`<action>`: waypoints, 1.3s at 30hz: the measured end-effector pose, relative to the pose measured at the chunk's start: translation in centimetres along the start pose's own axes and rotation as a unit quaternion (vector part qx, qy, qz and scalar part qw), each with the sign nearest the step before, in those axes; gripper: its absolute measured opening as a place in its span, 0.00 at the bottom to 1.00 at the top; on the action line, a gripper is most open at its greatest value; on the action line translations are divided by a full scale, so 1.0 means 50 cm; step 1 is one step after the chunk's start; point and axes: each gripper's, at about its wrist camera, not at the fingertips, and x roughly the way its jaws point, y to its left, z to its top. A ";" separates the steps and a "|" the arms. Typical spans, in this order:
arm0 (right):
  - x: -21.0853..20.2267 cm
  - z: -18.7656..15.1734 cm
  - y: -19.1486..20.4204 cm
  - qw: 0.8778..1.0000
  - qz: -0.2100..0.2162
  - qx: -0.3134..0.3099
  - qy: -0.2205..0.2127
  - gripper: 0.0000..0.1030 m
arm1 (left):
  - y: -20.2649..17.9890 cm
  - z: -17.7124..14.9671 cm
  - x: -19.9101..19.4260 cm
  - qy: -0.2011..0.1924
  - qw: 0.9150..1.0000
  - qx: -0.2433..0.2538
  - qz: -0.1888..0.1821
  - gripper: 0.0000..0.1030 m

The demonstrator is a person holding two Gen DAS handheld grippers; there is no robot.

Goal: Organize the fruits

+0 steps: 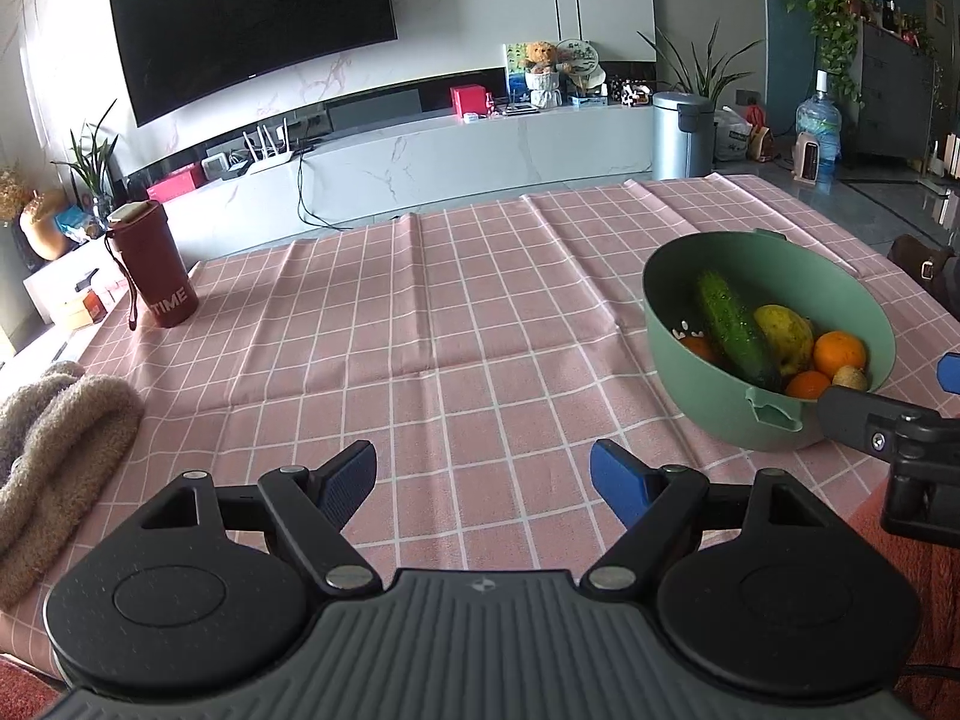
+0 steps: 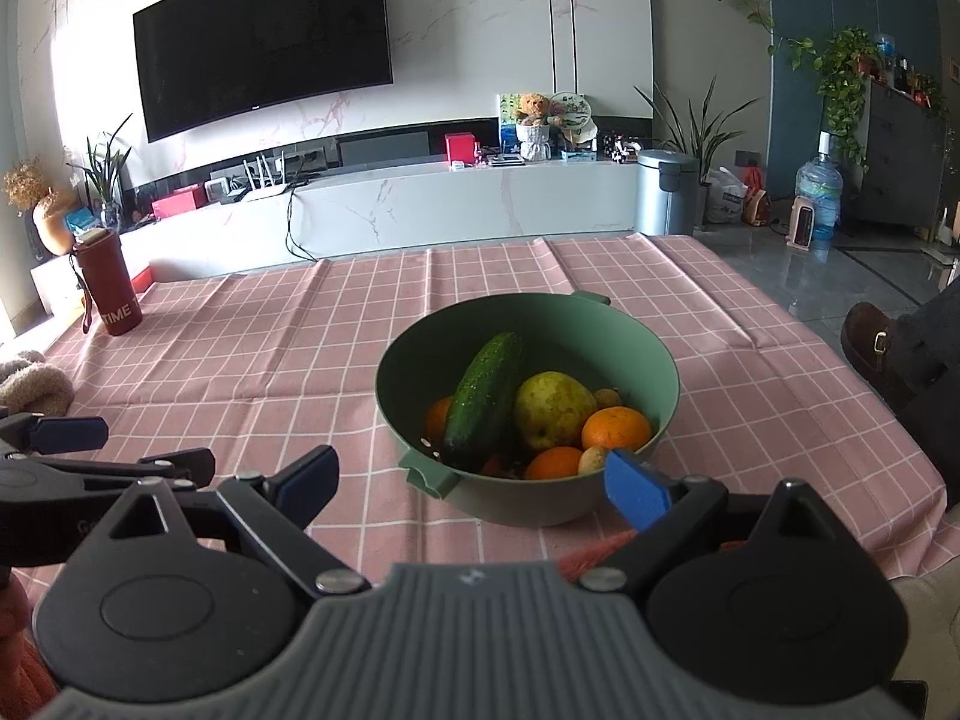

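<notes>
A green bowl (image 2: 636,336) stands on the pink checked tablecloth, just beyond my right gripper (image 2: 474,483). It holds a cucumber (image 2: 483,399), a yellow-green pear (image 2: 552,408), oranges (image 2: 615,429) and small brown fruits. My right gripper is open and empty, with its fingertips near the bowl's near rim. My left gripper (image 1: 483,480) is open and empty over bare cloth, to the left of the bowl (image 1: 720,264). The cucumber (image 1: 735,324) and the fruit also show in the left wrist view.
A dark red cup (image 1: 156,264) marked TIME stands at the table's far left corner. A beige woolly cloth (image 1: 54,444) lies at the left edge. A person's brown shoe (image 2: 876,360) is at the right, beyond the table edge. A TV cabinet stands behind the table.
</notes>
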 end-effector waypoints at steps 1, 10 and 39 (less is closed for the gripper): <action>0.001 0.000 0.000 1.000 0.001 0.000 0.001 0.89 | 0.002 -0.001 0.002 0.001 1.000 -0.001 0.001 0.92; -0.002 -0.002 -0.005 1.000 0.009 0.011 0.000 0.89 | 0.010 0.001 0.001 0.008 1.000 -0.004 0.006 0.92; -0.011 -0.004 -0.004 1.000 0.015 0.012 -0.007 0.92 | 0.016 0.006 -0.009 0.007 1.000 -0.006 0.008 0.92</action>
